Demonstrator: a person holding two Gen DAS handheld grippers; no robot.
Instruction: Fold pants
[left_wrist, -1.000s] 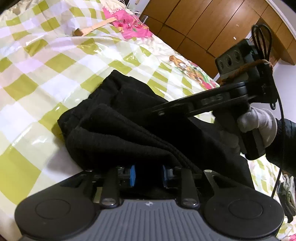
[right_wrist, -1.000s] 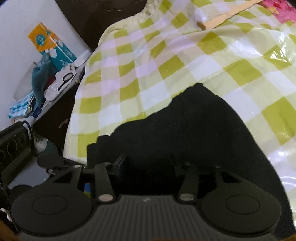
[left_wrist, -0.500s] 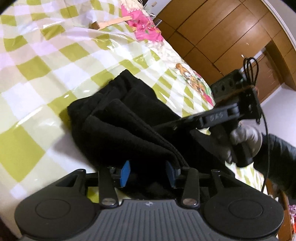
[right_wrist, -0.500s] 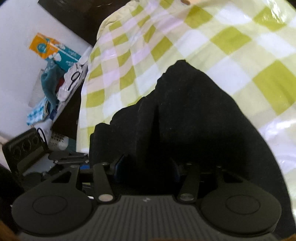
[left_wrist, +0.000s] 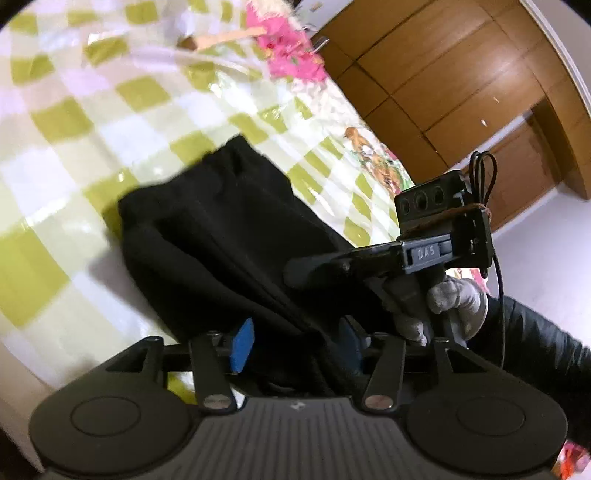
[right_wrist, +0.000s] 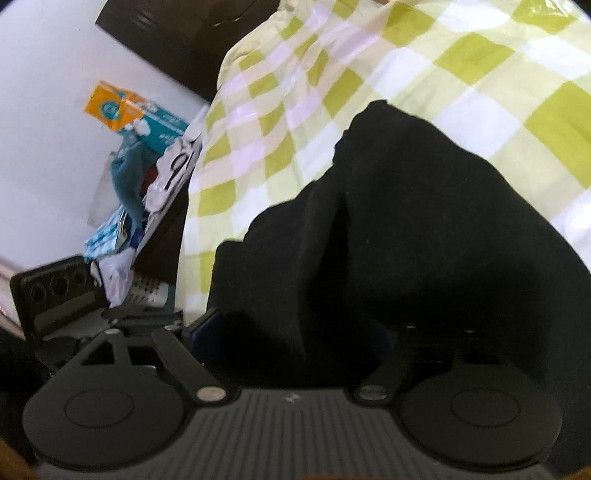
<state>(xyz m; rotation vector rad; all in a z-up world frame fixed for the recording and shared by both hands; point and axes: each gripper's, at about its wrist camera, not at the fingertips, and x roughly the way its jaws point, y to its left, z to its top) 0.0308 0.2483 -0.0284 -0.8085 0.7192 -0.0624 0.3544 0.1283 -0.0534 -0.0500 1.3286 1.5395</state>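
Looking down the left wrist camera, I see the black fleece pants (left_wrist: 221, 236) lying bunched in thick folds on the bed's glossy green-and-white checked cover (left_wrist: 74, 110), with one dark fold running back toward me and passing between the left gripper (left_wrist: 295, 343) fingers. Its blue-padded fingers (left_wrist: 242, 345) are opening; the left pad stands clear of the cloth, the right one is mostly hidden behind the fold, so the fabric sits between them without being pinched.

To the right in that view, my gloved right hand (left_wrist: 443, 306) holds the right gripper (left_wrist: 306, 269), which reaches in level over the pants from the side; a black sleeve (left_wrist: 535, 350) trails behind it. Beyond the bed stands a brown wooden wardrobe (left_wrist: 443, 74), and a pink patterned cloth (left_wrist: 291, 51) and a pale wooden stick (left_wrist: 229, 37) lie at the far end of the cover.

From the right wrist camera, the pants (right_wrist: 406, 221) fill the middle, heaped into a peak, with the checked cover (right_wrist: 406, 55) behind. The right gripper (right_wrist: 295, 332) is opening too, its fingers spread wide; the dark cloth lies between them, though I cannot tell whether either pad touches it. At the left edge, beside the bed, sits a cluttered pile with an orange-and-blue tissue pack (right_wrist: 136, 118).
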